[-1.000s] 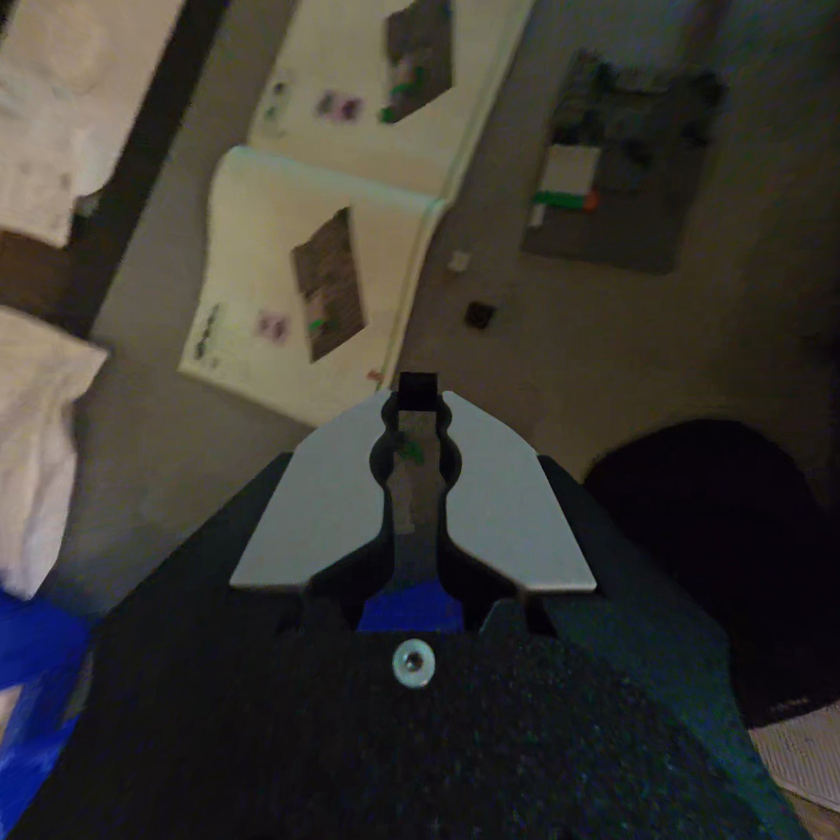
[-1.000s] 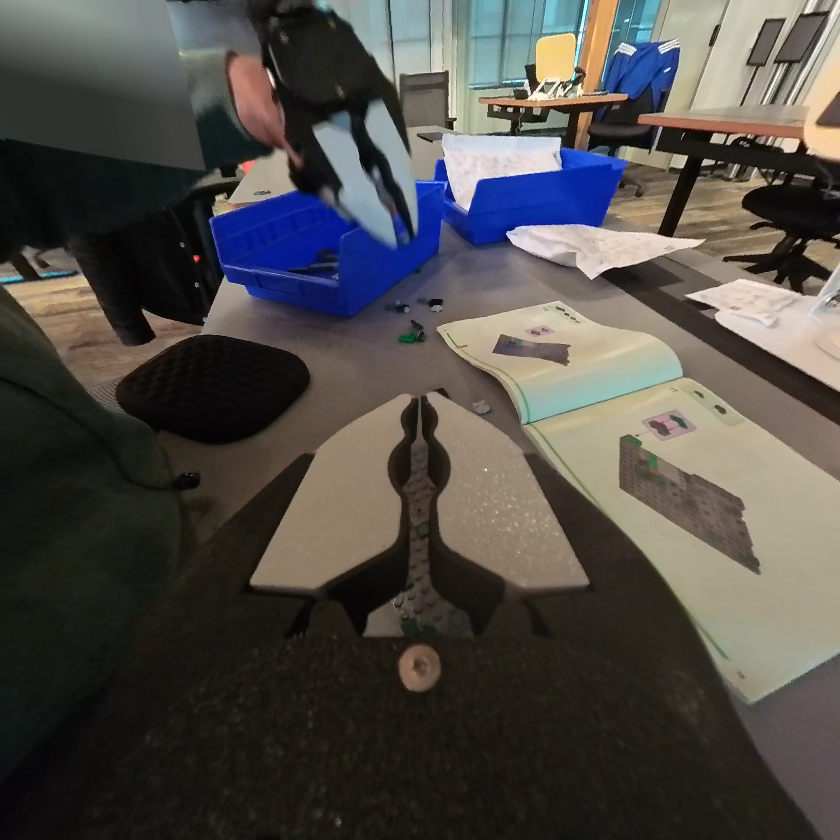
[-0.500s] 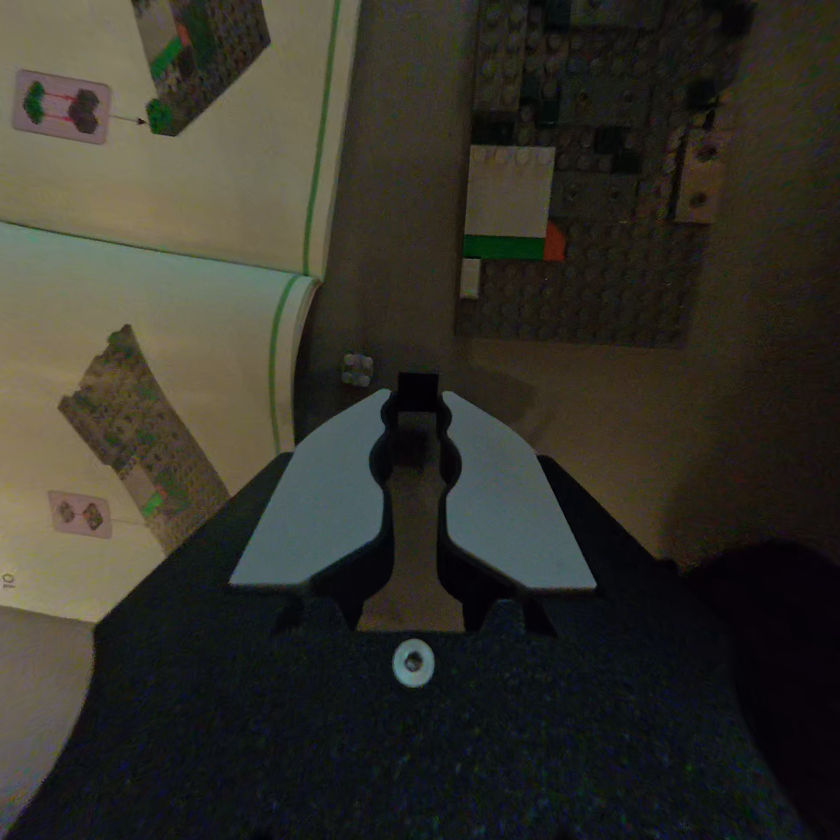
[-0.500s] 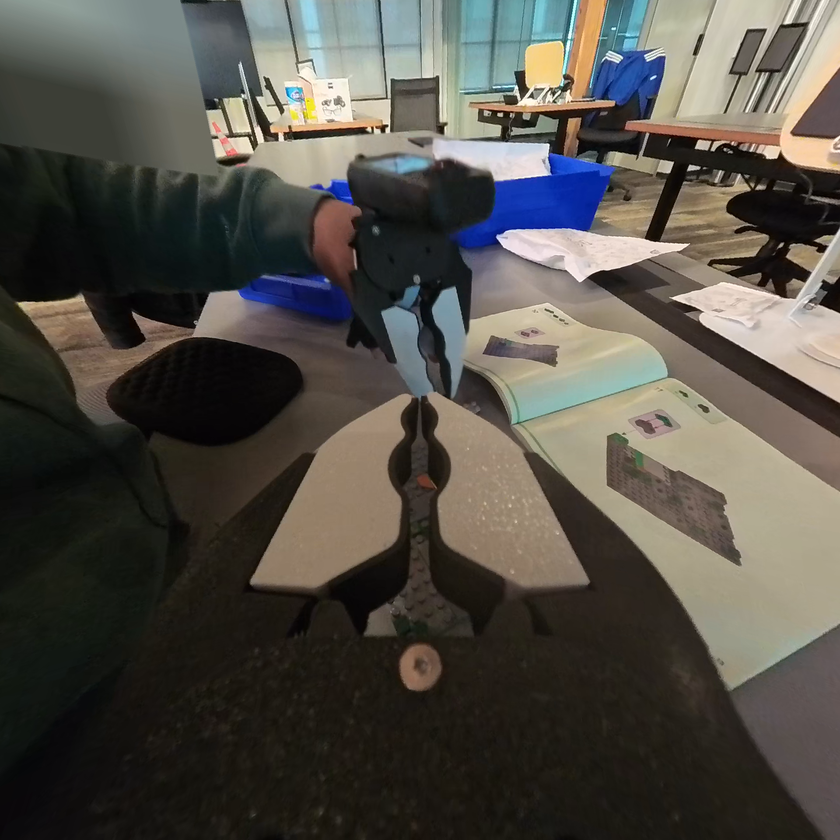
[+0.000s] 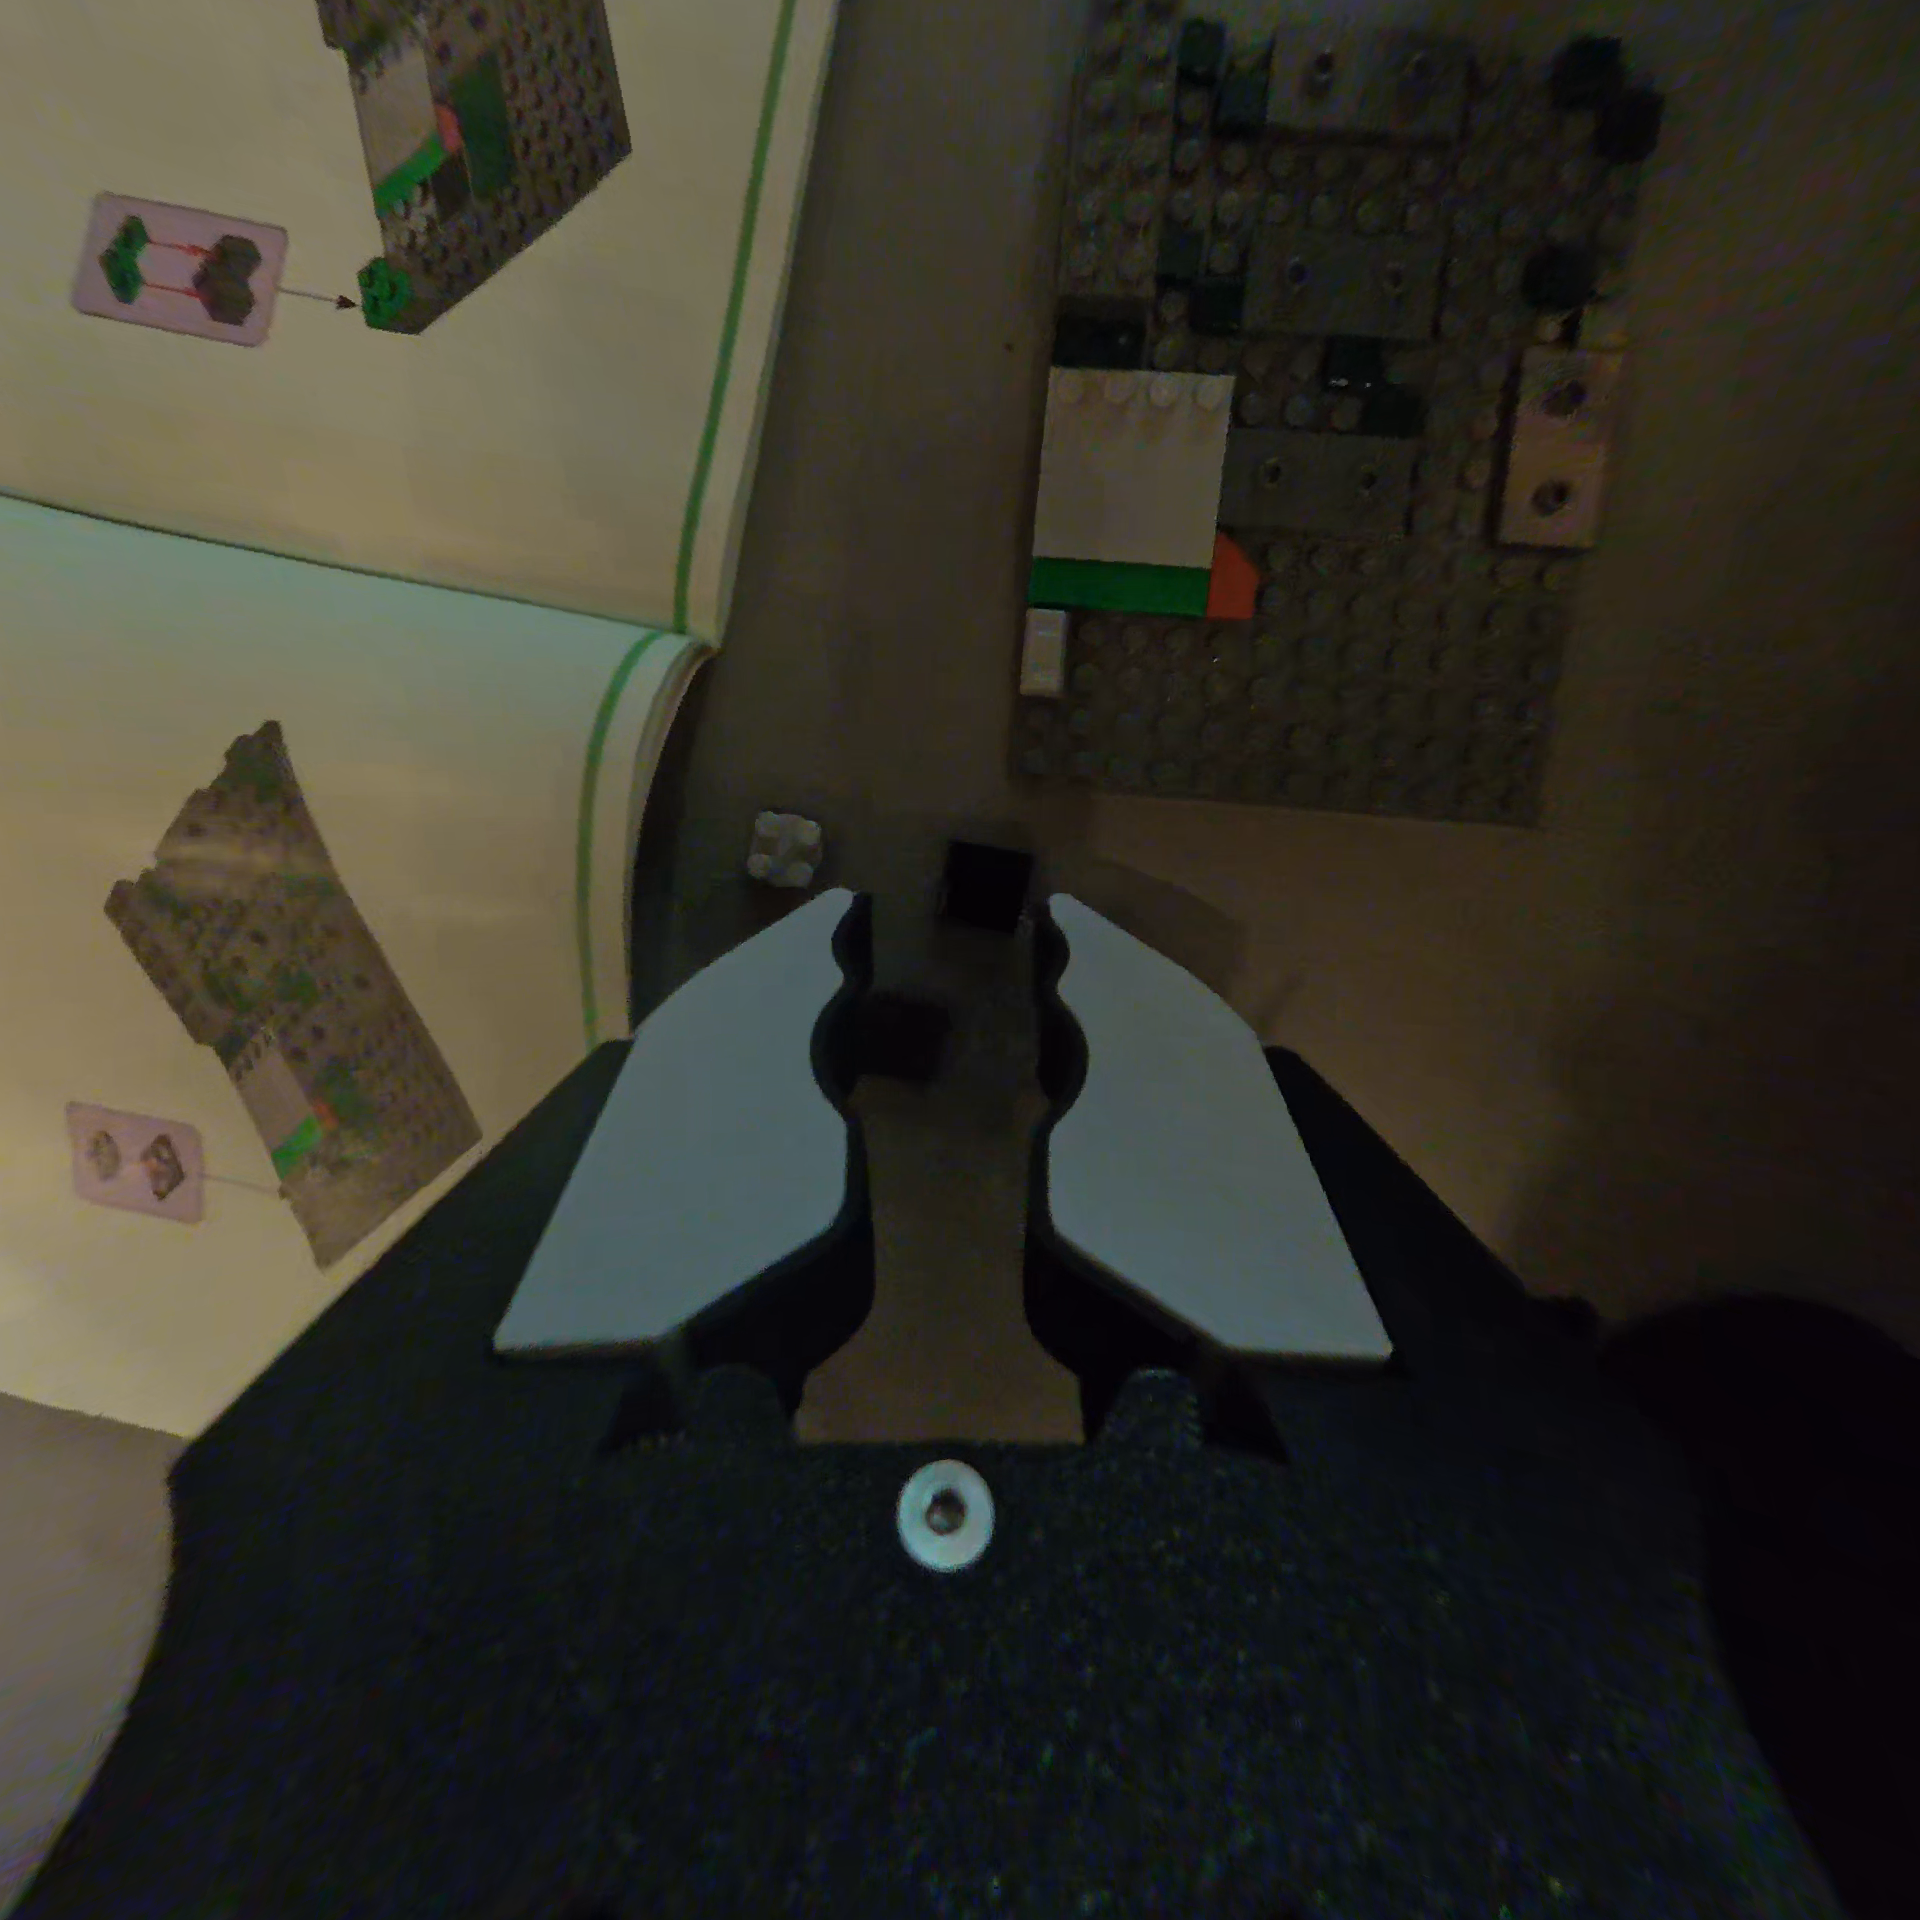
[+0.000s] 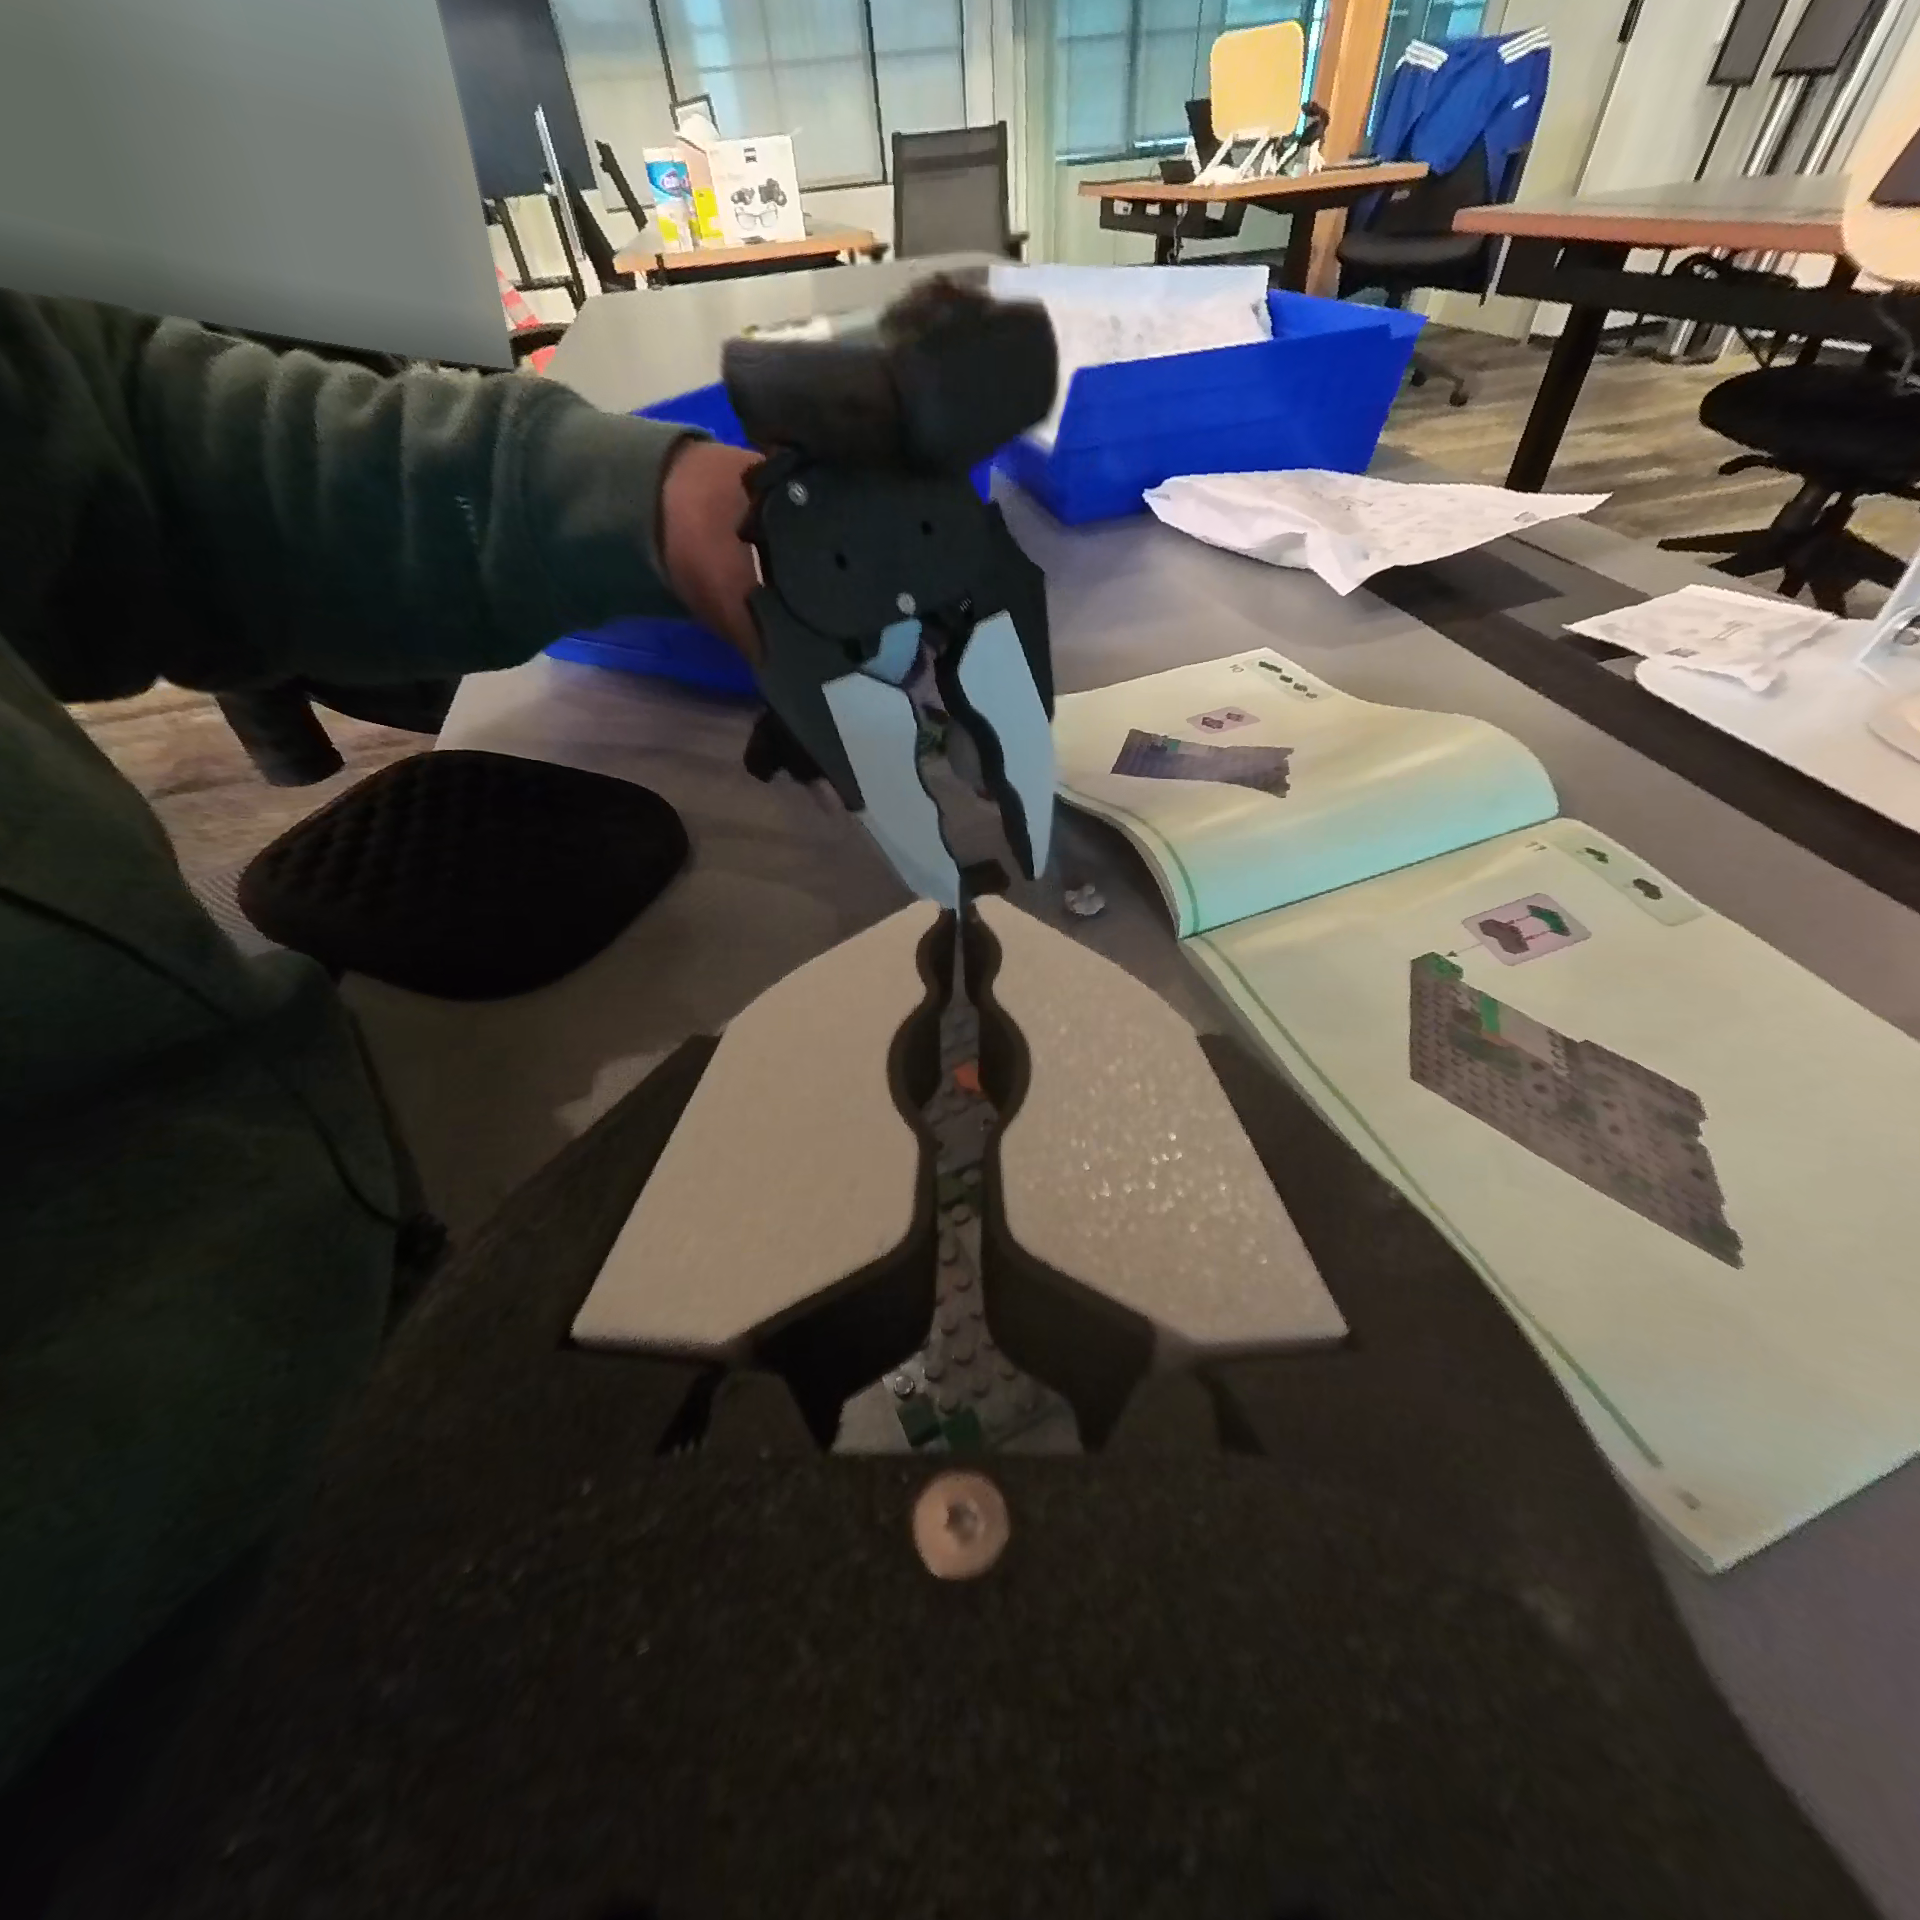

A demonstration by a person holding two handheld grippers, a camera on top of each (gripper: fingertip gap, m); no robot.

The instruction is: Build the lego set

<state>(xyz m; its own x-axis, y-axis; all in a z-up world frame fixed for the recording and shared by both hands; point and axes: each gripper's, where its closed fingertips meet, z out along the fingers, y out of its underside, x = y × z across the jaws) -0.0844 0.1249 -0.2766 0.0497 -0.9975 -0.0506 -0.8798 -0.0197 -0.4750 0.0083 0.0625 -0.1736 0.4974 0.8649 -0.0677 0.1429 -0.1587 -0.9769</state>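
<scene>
My left gripper (image 5: 953,902) points down at the grey table, jaws apart. A small black brick (image 5: 982,883) sits loose between its fingertips, close to the right one. A second dark piece (image 5: 904,1034) lies on the table below the gap. The grey baseplate (image 5: 1299,727), bearing a white tile (image 5: 1132,468), a green strip and an orange piece, lies ahead to the right. In the right wrist view, the left gripper (image 6: 982,883) hangs just beyond my right gripper (image 6: 961,920), which is shut and empty over the baseplate (image 6: 956,1278).
The open instruction booklet (image 5: 364,675) lies left of the baseplate and shows in the right wrist view (image 6: 1455,935). A small light-grey piece (image 5: 784,847) lies by its edge. Blue bins (image 6: 1195,416), a black pad (image 6: 457,873) and loose paper sheets (image 6: 1351,509) are farther off. The left gripper's tips are roughly 15 cm from the right gripper's. The white tile (image 5: 1132,468) is about 8 cm from my left fingertips.
My left gripper came from the blue bin down to the table beside the booklet with the black brick. Its jaws have now opened and the brick is loose. The right gripper stayed put.
</scene>
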